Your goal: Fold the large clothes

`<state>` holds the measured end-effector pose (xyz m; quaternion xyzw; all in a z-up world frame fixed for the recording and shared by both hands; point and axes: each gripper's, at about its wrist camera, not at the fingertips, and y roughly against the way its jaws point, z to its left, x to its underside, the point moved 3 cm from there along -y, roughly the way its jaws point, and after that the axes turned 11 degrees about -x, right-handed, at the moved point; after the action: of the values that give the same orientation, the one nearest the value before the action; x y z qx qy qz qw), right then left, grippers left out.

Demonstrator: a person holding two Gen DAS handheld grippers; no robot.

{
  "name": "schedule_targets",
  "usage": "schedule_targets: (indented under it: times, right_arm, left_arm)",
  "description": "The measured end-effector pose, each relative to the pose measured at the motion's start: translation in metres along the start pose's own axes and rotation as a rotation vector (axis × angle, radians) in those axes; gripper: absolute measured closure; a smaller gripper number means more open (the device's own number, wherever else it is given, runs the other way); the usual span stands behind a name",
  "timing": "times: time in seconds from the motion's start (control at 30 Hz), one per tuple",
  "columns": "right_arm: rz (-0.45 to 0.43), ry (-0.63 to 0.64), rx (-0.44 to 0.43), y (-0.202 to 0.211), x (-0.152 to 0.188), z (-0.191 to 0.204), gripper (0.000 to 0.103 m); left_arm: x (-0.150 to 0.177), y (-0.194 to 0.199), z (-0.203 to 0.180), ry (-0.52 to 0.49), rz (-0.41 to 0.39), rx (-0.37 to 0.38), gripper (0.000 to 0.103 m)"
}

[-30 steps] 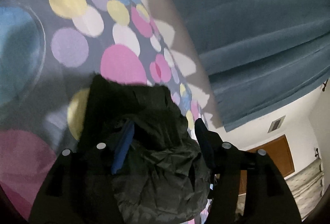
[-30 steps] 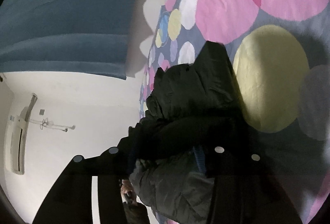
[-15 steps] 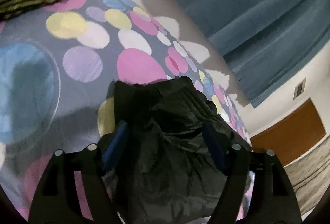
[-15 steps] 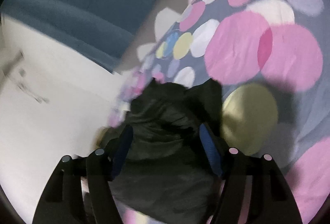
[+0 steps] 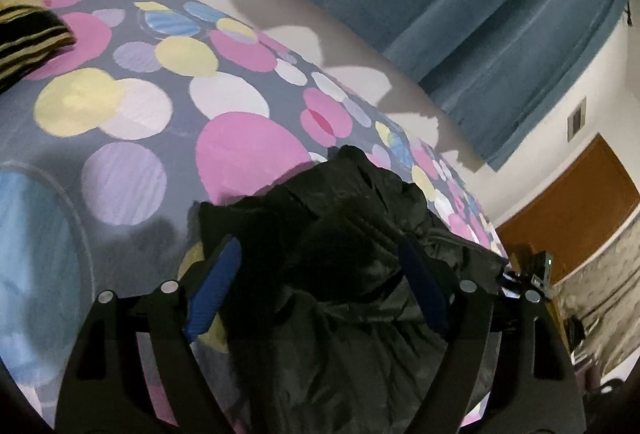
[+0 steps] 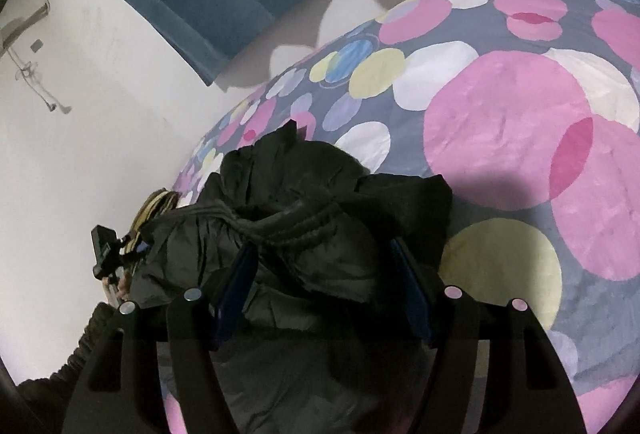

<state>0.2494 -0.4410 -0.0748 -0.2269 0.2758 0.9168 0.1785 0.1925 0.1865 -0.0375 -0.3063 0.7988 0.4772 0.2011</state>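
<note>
Black jacket (image 5: 352, 234) is seen bunched on spotted bedspread (image 5: 132, 114). Left gripper (image 5: 320, 254) and right gripper (image 6: 324, 246) are spread wide, just opened, jacket between pads but not pinched.

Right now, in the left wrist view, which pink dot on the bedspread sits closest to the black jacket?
The big solid pink dot beside the lilac one: the black jacket overlaps its lower edge; the other pink dots lie farther back.

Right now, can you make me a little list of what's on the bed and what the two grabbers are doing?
garment: black puffy jacket, bunched up on the bed
bed cover: grey bedspread with pink, yellow and white circles
left gripper: jaws have just been opening, jacket between them, pads not pressing
right gripper: open, jacket between its jaws
behind the bed: blue curtain
</note>
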Motion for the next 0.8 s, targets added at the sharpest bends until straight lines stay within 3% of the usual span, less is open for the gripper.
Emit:
schedule_targets:
  times: [0.23, 0.27, 0.33, 0.37, 0.4, 0.43, 0.53, 0.8]
  right_arm:
    - [0.008, 0.023, 0.005, -0.009, -0.002, 0.0, 0.037]
    - [0.005, 0.031, 0.006, -0.01, -0.002, 0.001, 0.047]
    - [0.012, 0.055, 0.015, -0.013, -0.001, 0.006, 0.058]
    - [0.016, 0.075, 0.043, -0.015, 0.0, 0.008, 0.069]
    - [0.021, 0.089, 0.071, -0.016, 0.0, 0.01, 0.079]
    - [0.017, 0.093, 0.085, -0.016, 0.0, 0.011, 0.081]
    - [-0.019, 0.115, 0.104, -0.008, -0.002, 0.022, 0.088]
    - [-0.081, 0.221, 0.165, 0.003, -0.028, 0.057, 0.091]
  left_arm:
    - [0.003, -0.029, -0.027, -0.204, 0.062, -0.02, 0.023]
    - [0.004, -0.033, -0.032, -0.234, 0.079, -0.019, 0.025]
    - [0.008, -0.037, -0.041, -0.303, 0.089, -0.058, 0.047]
    - [0.009, -0.039, -0.045, -0.329, 0.1, -0.076, 0.053]
    - [0.01, -0.041, -0.047, -0.342, 0.111, -0.092, 0.067]
    - [0.01, -0.042, -0.047, -0.345, 0.112, -0.107, 0.077]
    - [0.007, -0.034, -0.05, -0.342, 0.079, -0.15, 0.088]
    - [-0.023, -0.011, -0.072, -0.326, -0.034, -0.204, 0.091]
